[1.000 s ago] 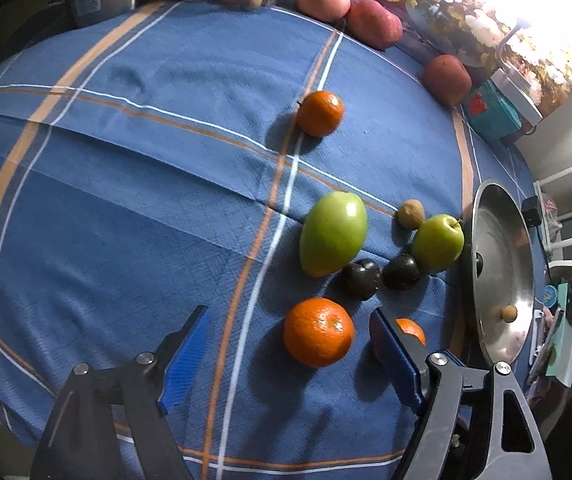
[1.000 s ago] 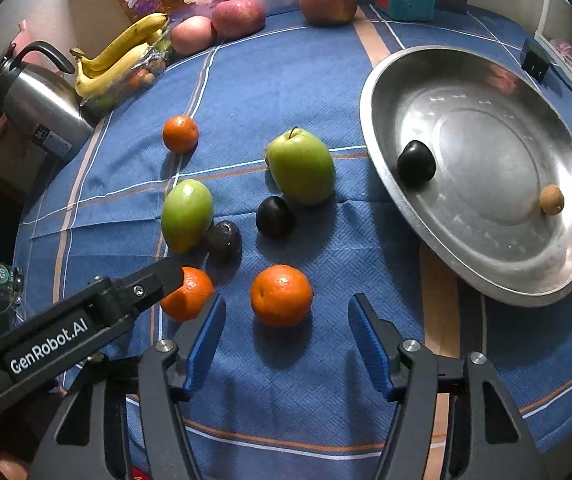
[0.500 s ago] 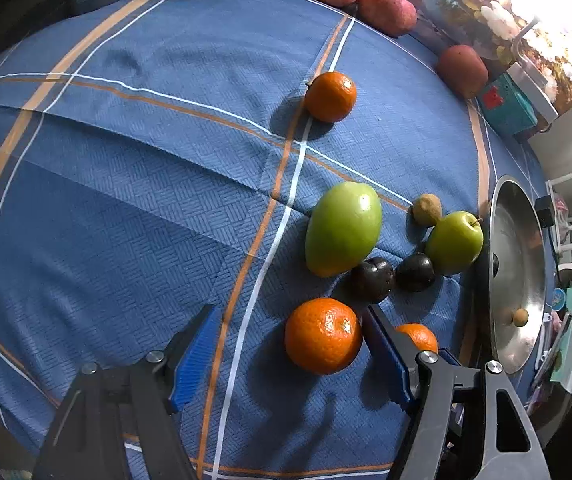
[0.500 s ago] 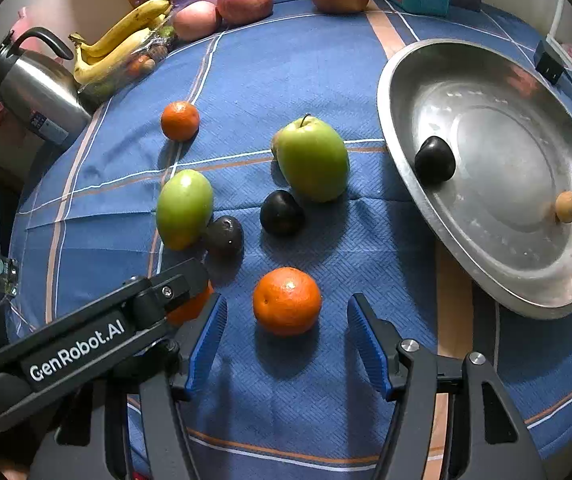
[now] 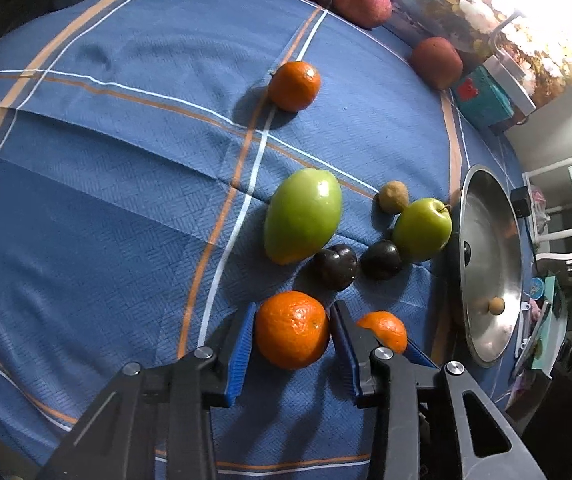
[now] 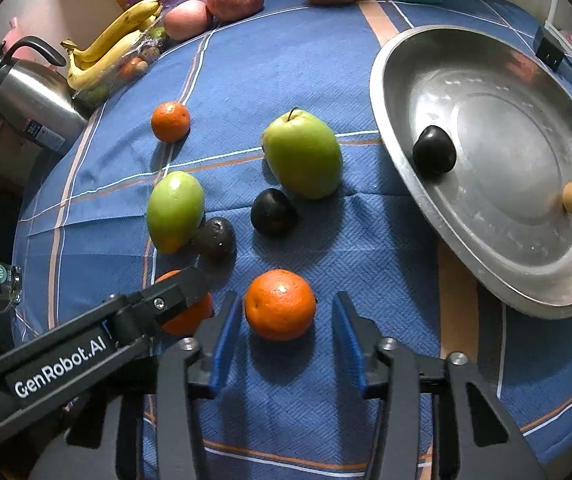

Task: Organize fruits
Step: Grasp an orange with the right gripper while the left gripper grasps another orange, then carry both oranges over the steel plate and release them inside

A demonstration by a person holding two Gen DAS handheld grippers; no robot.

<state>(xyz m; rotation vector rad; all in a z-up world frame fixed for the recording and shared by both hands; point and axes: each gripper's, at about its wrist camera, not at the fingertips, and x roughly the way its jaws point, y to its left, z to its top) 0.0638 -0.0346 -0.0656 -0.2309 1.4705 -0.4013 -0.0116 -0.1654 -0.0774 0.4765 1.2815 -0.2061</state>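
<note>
Our left gripper (image 5: pixel 292 332) has just been closing, and its blue fingers (image 5: pixel 242 344) now press both sides of one orange (image 5: pixel 291 329) on the table (image 5: pixel 86 200). Our right gripper (image 6: pixel 286 328) has narrowed around a second orange (image 6: pixel 279 304), with gaps left on each side. We should center that orange, squeeze gently, then lift both straight up toward the metal tray (image 6: pixel 486 240).
</note>
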